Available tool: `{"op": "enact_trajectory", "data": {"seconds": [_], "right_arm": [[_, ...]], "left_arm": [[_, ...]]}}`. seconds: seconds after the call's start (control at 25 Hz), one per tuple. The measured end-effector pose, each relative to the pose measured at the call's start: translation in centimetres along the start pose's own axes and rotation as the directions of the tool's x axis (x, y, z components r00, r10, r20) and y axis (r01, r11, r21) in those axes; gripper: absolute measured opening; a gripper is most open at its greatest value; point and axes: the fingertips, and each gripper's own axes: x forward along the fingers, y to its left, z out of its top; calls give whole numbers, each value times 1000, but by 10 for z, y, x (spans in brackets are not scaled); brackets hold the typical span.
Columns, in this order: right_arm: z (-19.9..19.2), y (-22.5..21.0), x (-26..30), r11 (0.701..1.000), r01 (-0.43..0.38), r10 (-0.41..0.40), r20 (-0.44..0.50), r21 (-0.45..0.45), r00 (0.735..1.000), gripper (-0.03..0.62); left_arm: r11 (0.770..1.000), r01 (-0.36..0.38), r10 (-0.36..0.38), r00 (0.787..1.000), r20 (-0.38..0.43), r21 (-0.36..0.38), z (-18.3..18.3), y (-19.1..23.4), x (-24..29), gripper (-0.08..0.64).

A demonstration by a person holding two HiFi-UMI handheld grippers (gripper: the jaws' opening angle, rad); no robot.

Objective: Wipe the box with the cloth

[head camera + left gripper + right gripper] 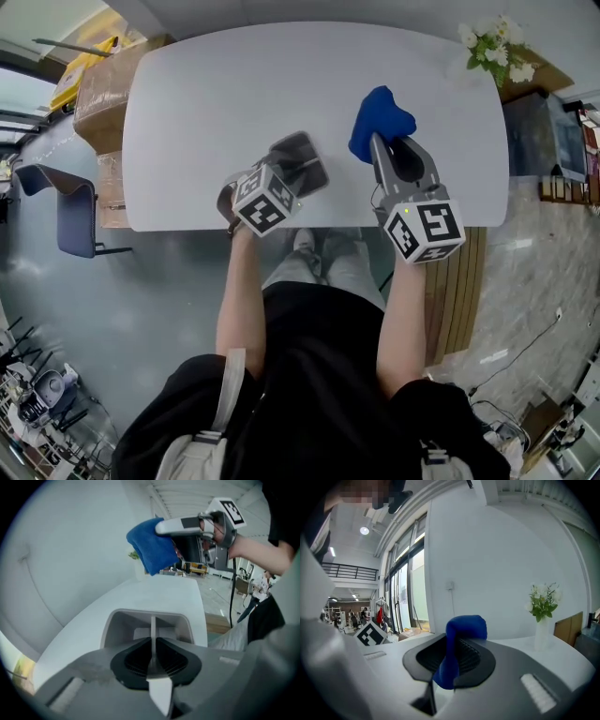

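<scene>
While the left tool [152,656] is shut tight on a thin wall of the grey box [302,161] at the front of the white tabletop [206,103], the right tool [449,667] pinches the blue cloth [464,629], held up clear of the box. Wiping looks not yet begun, so all of it remains.

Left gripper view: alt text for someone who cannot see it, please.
The jaws of the left gripper grip a wall of the grey box on the white table. Beyond, the right gripper holds the blue cloth aloft.
</scene>
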Motion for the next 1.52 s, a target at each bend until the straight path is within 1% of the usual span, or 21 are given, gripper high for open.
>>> {"op": "enact_trajectory", "data": {"seconds": [0.12, 0.2, 0.32, 0.4, 0.48, 0.56, 0.68, 0.8, 0.92, 1.0, 1.08, 1.16, 1.24, 1.28, 1.4, 1.52], "right_arm": [[8, 13, 1, 999, -22, 22, 11, -30, 1000, 49], [16, 22, 3, 997, -45, 46, 18, -57, 999, 49], [30, 34, 5, 991, -86, 89, 28, -104, 996, 49], [39, 45, 6, 983, -122, 128, 32, -140, 991, 49], [45, 58, 6, 971, -163, 171, 29, -177, 985, 49], [49, 71, 4, 956, -203, 212, 22, -214, 977, 49], [53, 86, 2, 926, -257, 268, 2, -276, 963, 49], [53, 100, -1, 890, -310, 319, -31, -334, 947, 49], [51, 115, -5, 846, -366, 365, -79, -387, 928, 49], [49, 126, -8, 813, -403, 390, -122, -421, 913, 49], [48, 138, -11, 785, -443, 421, -153, -432, 894, 49], [49, 147, -15, 768, -484, 463, -157, -420, 872, 49], [53, 153, -17, 753, -510, 493, -157, -417, 856, 49], [54, 156, -17, 745, -520, 503, -161, -419, 849, 49], [57, 161, -18, 724, -546, 525, -177, -421, 832, 49], [60, 163, -19, 717, -558, 538, -176, -419, 824, 49]], "left_arm": [[998, 13, -6, 994, 106, -64, 7, 9, -22, 40], [996, 14, 1, 984, 179, -83, 15, 17, -39, 40], [996, 3, 20, 961, 275, -84, 30, 30, -65, 40], [996, -6, 35, 941, 337, -85, 38, 37, -80, 40], [998, -10, 35, 918, 396, -64, 44, 40, -95, 40], [1000, -4, 14, 898, 440, -24, 49, 38, -107, 40], [1000, 11, -22, 873, 488, 25, 54, 35, -120, 40], [999, 23, -45, 846, 531, 48, 61, 34, -130, 40], [998, 32, -52, 819, 572, 45, 65, 34, -140, 40], [999, 42, -53, 795, 604, 32, 68, 35, -148, 40], [998, 49, -60, 772, 633, 34, 72, 34, -154, 40], [997, 60, -75, 746, 661, 46, 79, 32, -160, 40], [996, 69, -91, 717, 692, 59, 87, 31, -167, 40], [995, 76, -99, 707, 700, 64, 89, 30, -168, 40], [990, 104, -143, 692, 708, 98, 88, 24, -168, 40], [981, 128, -194, 678, 710, 146, 92, 15, -168, 40]]}}
